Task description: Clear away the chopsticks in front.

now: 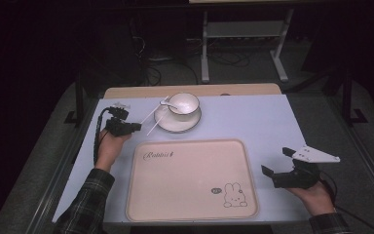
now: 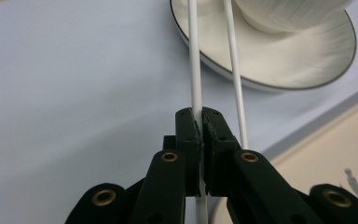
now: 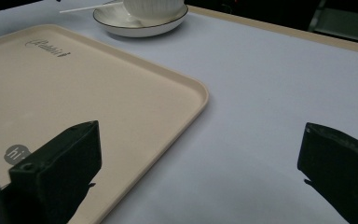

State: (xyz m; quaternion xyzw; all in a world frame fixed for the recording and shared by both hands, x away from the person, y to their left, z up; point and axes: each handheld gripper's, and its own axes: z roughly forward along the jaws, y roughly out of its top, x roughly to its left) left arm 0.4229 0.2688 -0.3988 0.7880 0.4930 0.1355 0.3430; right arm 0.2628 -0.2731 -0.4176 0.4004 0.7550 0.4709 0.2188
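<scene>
The left gripper (image 2: 200, 122) is clenched on one white chopstick (image 2: 195, 70), just left of the saucer (image 1: 168, 124). The second chopstick (image 2: 235, 79) lies beside it, leaning on the saucer rim. The right gripper (image 1: 278, 162) stands released, right of the beige tray (image 1: 190, 183), far from the saucer.

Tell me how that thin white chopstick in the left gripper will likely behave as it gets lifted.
The chopstick looks straight and rigid, so probably stiff. It seems slim and smooth, so it may pivot or slip where the left gripper pinches it. Its mate lies loose across the saucer and could roll if nudged.
</scene>
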